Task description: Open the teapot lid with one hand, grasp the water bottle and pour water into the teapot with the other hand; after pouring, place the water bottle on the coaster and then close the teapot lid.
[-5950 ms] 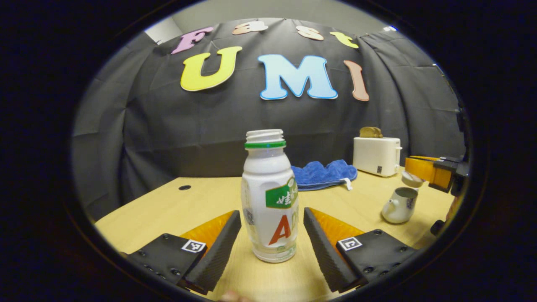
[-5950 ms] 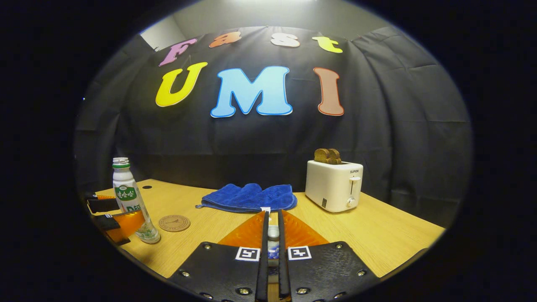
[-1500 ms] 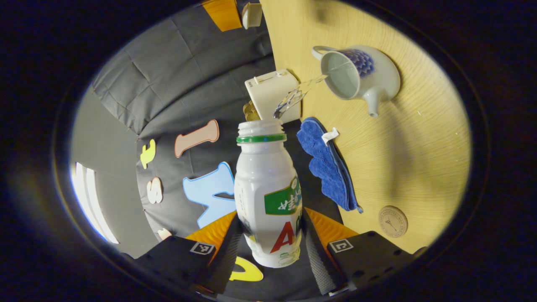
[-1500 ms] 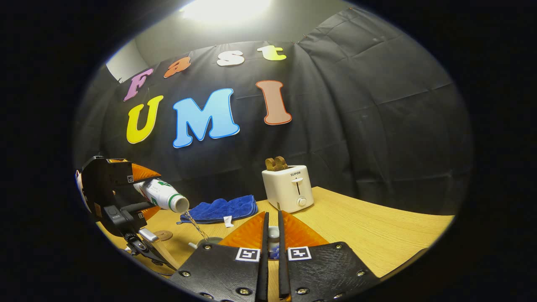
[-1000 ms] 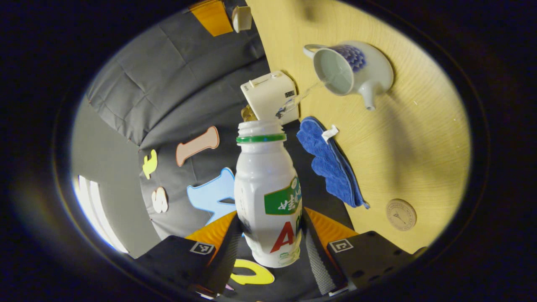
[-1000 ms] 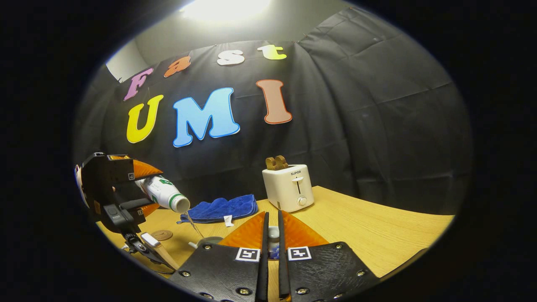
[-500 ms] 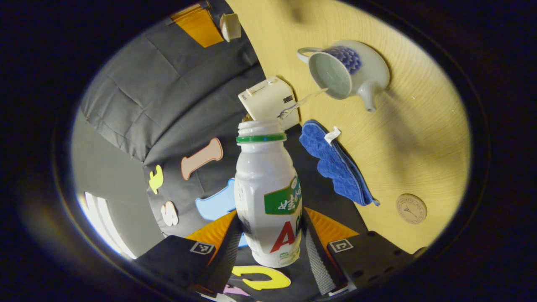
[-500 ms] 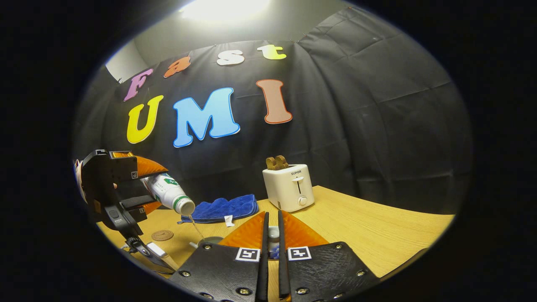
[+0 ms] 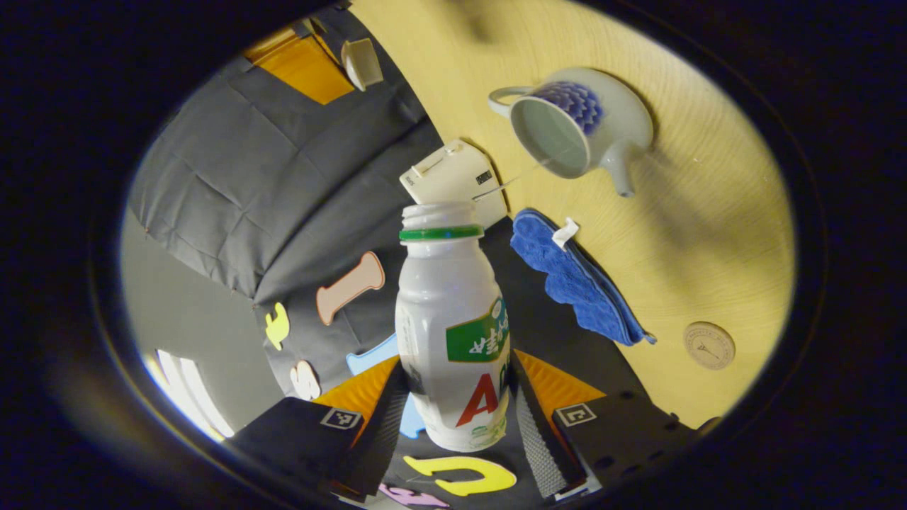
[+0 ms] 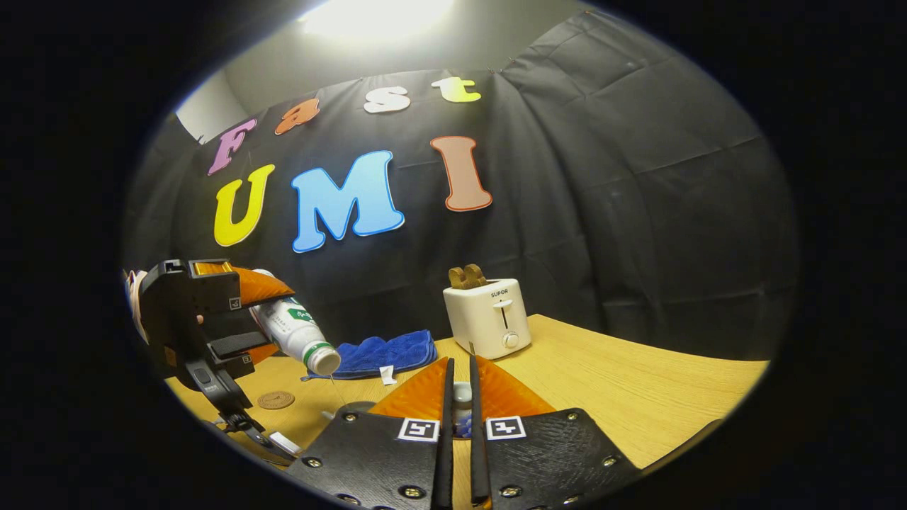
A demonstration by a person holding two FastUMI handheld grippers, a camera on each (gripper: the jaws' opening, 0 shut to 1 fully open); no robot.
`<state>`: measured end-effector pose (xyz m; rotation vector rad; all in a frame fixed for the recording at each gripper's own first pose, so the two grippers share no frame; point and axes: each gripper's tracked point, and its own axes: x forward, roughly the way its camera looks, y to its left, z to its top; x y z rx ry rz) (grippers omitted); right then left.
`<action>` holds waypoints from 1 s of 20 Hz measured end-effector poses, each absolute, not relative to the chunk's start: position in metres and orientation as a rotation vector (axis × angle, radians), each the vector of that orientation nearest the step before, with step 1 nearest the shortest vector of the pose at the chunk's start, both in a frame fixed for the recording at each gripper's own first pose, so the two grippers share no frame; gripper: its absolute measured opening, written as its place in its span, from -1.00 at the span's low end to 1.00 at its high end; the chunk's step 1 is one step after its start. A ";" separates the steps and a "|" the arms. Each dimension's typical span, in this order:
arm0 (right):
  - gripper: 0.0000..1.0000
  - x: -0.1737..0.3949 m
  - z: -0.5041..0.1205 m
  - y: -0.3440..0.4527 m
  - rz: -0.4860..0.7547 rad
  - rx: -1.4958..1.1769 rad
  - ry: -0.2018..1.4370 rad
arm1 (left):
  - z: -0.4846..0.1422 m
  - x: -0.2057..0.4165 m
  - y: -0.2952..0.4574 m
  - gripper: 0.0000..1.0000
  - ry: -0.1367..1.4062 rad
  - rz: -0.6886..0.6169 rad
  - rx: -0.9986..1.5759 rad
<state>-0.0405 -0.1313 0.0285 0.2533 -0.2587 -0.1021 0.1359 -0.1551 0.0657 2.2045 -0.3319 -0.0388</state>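
Observation:
My left gripper point(image 9: 457, 397) is shut on the white water bottle point(image 9: 453, 319), which is tipped mouth-down toward the open teapot point(image 9: 609, 113). A thin thread of water runs from the bottle's mouth into the pot. The white teapot with a blue pattern stands on the wooden table point(image 9: 694, 234). My right gripper point(image 10: 459, 365) is shut on the teapot lid point(image 10: 461, 411) and holds it above the table; the lid point(image 9: 360, 62) also shows in the left gripper view. In the right gripper view the left gripper point(image 10: 273, 322) tilts the bottle point(image 10: 297, 331) over the teapot's rim point(image 10: 351, 408). The round coaster point(image 9: 708, 345) lies bare.
A blue cloth point(image 9: 574, 283) lies between the teapot and the coaster point(image 10: 275, 400). A white toaster point(image 10: 487, 319) with toast stands at the back by the black wall. The right part of the table point(image 10: 638, 397) is open wood.
The bottle has tipped steeper and the stream has thinned from a splashing flow to a fine thread. The right gripper has held the lid still.

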 end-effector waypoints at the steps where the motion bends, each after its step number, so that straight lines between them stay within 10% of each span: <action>1: -0.81 -0.040 0.029 -0.132 -0.102 0.255 -0.258 | 0.061 0.136 -0.155 0.67 -0.319 -0.053 2.185; 20: -0.81 -0.023 0.031 -0.106 -0.051 0.213 -0.220 | 0.027 0.113 -0.085 0.67 -0.090 -0.172 1.032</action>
